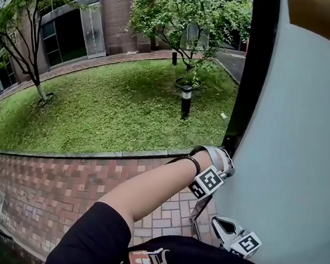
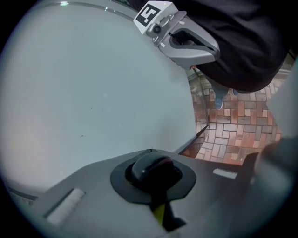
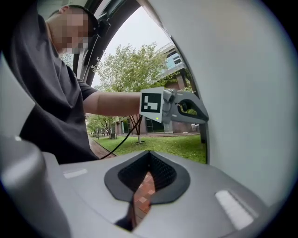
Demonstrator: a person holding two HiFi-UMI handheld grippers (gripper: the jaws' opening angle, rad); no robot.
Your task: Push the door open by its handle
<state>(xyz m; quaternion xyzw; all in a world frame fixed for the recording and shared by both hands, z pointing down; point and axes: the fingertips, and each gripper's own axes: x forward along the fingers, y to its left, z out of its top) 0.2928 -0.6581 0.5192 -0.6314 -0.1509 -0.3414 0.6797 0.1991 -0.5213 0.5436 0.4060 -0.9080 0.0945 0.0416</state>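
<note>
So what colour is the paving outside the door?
Red-brown brick paving with paler bricks mixed in; the head view shows it best.

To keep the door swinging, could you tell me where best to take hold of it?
Grip the thin grey bar below the left gripper, apparently the handle, near the open edge of the door. Come from the paving side with jaws across it: the door is flat, the bar slim.

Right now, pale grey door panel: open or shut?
Open: green lawn and red brick paving show past the edge of the pale grey door panel.
</note>
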